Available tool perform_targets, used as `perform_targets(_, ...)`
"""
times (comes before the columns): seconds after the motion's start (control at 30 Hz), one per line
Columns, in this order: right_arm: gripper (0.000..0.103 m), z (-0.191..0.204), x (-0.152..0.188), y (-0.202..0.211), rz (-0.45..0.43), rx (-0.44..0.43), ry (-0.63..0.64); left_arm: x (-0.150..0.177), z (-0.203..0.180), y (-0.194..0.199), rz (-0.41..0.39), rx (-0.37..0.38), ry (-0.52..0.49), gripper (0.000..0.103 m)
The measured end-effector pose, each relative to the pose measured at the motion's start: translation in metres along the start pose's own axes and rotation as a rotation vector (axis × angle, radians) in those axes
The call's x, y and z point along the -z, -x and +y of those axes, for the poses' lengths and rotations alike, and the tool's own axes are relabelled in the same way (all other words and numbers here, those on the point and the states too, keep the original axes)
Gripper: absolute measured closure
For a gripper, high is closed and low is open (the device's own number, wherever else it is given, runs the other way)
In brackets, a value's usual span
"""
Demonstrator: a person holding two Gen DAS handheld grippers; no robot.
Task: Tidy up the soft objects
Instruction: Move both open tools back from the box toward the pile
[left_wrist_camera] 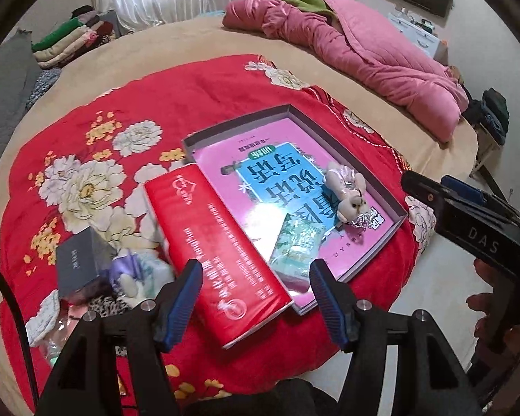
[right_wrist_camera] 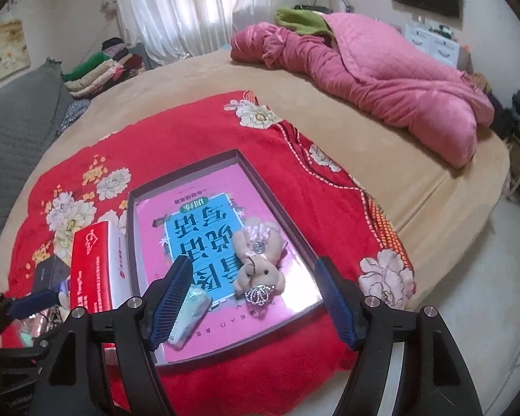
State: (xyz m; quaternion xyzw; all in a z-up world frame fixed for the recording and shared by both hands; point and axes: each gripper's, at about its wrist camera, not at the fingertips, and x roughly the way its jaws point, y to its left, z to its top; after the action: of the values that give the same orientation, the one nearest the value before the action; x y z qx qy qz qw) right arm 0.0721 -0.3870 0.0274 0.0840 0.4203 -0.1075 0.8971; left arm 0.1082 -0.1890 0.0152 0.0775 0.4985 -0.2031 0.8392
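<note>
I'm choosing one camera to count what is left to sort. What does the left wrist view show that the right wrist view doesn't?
Only the left wrist view shows the unsorted pile plainly: a grey box, a small plush and crumpled bits beside the red pack.

Only the right wrist view shows bare blanket right of the tray.

Both show the tray holding the bear and the tissue packet, with both hand-held grippers empty.

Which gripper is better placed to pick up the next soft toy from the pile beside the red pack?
Probably the left gripper: the purple-dressed toy lies just left of its empty jaws.
</note>
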Motion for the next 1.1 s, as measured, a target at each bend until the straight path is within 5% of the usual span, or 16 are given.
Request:
perform_targets(0.6,0.029,0.047,0.001,0.049,-0.079,-0.075,0.045,0.024,0.07,0.058,-0.079,-0.045,0.138,0.039)
perform_targets(1.1,0.029,0.13,0.004,0.08,-0.122,-0.195,0.178,0.059,0.172,0.111,-0.139,-0.105,0.34,0.039)
